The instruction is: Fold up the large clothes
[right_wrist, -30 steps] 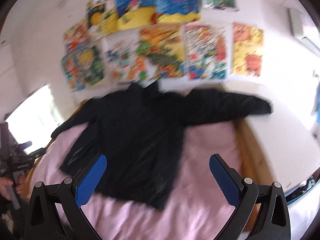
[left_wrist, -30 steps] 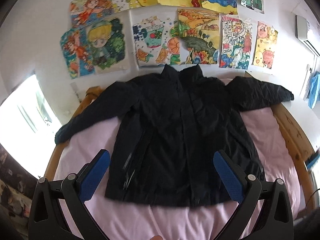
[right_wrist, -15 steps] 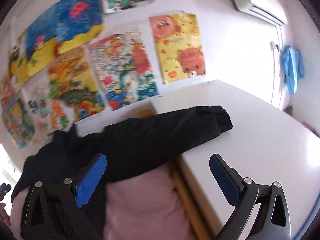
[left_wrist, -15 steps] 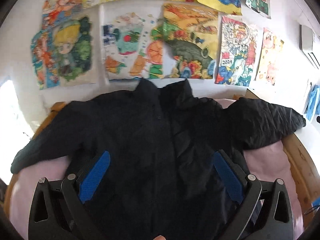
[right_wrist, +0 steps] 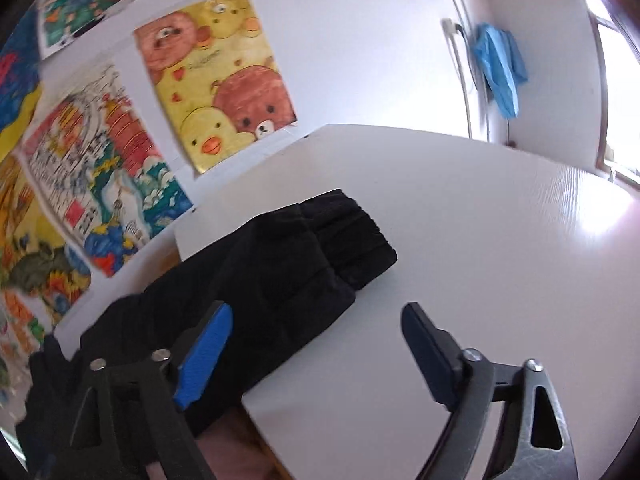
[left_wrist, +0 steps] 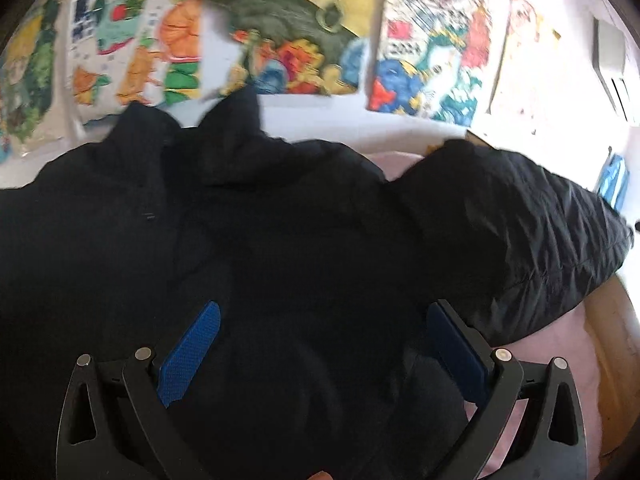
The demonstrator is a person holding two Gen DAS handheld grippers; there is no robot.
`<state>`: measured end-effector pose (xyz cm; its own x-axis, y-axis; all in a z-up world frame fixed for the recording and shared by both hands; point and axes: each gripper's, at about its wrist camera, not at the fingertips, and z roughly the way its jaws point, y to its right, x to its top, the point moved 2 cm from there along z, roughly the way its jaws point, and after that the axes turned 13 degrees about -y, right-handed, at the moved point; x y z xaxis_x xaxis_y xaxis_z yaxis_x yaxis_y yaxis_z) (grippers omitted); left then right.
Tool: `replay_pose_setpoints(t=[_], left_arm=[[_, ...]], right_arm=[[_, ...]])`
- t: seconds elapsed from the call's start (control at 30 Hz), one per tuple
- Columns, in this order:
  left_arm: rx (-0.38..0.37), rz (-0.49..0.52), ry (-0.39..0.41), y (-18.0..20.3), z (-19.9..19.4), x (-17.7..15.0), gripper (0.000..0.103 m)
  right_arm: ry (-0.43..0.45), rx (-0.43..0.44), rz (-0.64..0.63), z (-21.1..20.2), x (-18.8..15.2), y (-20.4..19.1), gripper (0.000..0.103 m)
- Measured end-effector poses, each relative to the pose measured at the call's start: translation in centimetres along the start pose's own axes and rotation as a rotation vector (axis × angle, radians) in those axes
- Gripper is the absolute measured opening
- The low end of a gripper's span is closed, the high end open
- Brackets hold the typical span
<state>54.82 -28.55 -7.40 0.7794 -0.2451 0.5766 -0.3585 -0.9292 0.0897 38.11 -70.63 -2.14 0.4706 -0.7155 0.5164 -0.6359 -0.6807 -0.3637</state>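
A large black padded jacket (left_wrist: 280, 240) lies front-up on a pink sheet (left_wrist: 560, 344), collar toward the wall. My left gripper (left_wrist: 324, 320) is open and empty, low over the jacket's chest. The jacket's right sleeve (left_wrist: 540, 240) stretches right. In the right wrist view that sleeve (right_wrist: 280, 280) lies across a white tabletop (right_wrist: 480, 260), ending in a ribbed cuff (right_wrist: 352, 236). My right gripper (right_wrist: 316, 316) is open and empty, just behind the cuff; its left blue pad (right_wrist: 208, 348) is over the sleeve.
Colourful drawings (left_wrist: 300, 32) cover the wall behind the bed. A wooden bed frame (left_wrist: 612, 344) edges the sheet on the right. A blue cloth (right_wrist: 500, 68) hangs on the wall by a window, with an air conditioner (left_wrist: 612, 64) above.
Both grippers have moved forward and down. The left went from the hem up over the chest. The right swung right toward the sleeve cuff on the white tabletop.
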Motion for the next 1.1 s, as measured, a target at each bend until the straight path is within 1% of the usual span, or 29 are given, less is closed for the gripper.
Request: replay_pose_setpoints(t=[0.13, 0.2, 0.27, 0.33, 0.37, 0.4, 0.47, 0.5, 0.53, 0.57, 0.63, 0.7, 0.77, 0.83, 1.0, 1.1], left_arm=[[-0.004, 0.027, -0.028, 1.3, 2.7, 0.1, 0.102], [0.001, 0.026, -0.050, 1.4, 3.9, 0.3, 0.102], [-0.008, 0.008, -0.078, 1.1, 5.0, 0.3, 0.102], [-0.022, -0.018, -0.119, 0.4, 6.3, 0.2, 0.102], [-0.030, -0.026, -0.135, 0.2, 6.8, 0.2, 0.102], [-0.037, -0.033, -0.149, 0.0, 7.2, 0.2, 0.102], [-0.050, -0.048, -0.166, -0.4, 7.7, 0.2, 0.102], [-0.051, -0.050, -0.171, -0.5, 7.8, 0.2, 0.102], [-0.051, -0.049, -0.176, -0.5, 7.8, 0.3, 0.102], [-0.046, -0.045, -0.185, -0.5, 8.1, 0.3, 0.102], [-0.030, -0.033, -0.210, -0.4, 8.6, 0.4, 0.102], [-0.034, -0.023, -0.223, -0.5, 8.6, 0.6, 0.102], [-0.093, -0.026, -0.207, -1.4, 7.7, 0.9, 0.102], [-0.122, -0.037, -0.186, -2.6, 6.6, 1.1, 0.102], [-0.202, -0.053, -0.150, -6.7, 2.4, 2.5, 0.102], [-0.243, -0.055, -0.112, -9.4, -1.5, 3.3, 0.102]], right_arm=[[0.001, -0.015, 0.011, 1.5, 0.5, 0.0, 0.082], [-0.009, -0.028, 0.033, 2.5, 0.7, 0.2, 0.078], [-0.013, -0.055, 0.065, 3.2, 1.0, 0.5, 0.076], [-0.012, -0.061, 0.100, 3.7, 1.4, 0.9, 0.075], [-0.012, -0.059, 0.112, 3.9, 1.6, 1.0, 0.068], [-0.011, -0.068, 0.121, 4.0, 1.9, 1.0, 0.063], [-0.015, -0.096, 0.121, 4.4, 2.3, 0.9, 0.046], [-0.011, -0.099, 0.120, 4.4, 2.5, 0.8, 0.042], [-0.008, -0.095, 0.120, 4.3, 2.6, 0.7, 0.035], [-0.002, -0.087, 0.118, 4.1, 2.6, 0.6, 0.025], [0.016, -0.071, 0.110, 3.4, 2.6, 0.1, 0.014], [0.042, -0.040, 0.094, 2.0, 2.5, -0.9, 0.012], [0.081, -0.008, 0.051, 0.0, 2.6, -2.4, 0.011], [0.122, 0.023, -0.009, -2.2, 2.8, -4.4, 0.011], [0.196, 0.127, -0.144, -7.1, 2.3, -10.0, 0.010], [0.238, 0.207, -0.244, -9.8, 1.1, -14.5, 0.010]])
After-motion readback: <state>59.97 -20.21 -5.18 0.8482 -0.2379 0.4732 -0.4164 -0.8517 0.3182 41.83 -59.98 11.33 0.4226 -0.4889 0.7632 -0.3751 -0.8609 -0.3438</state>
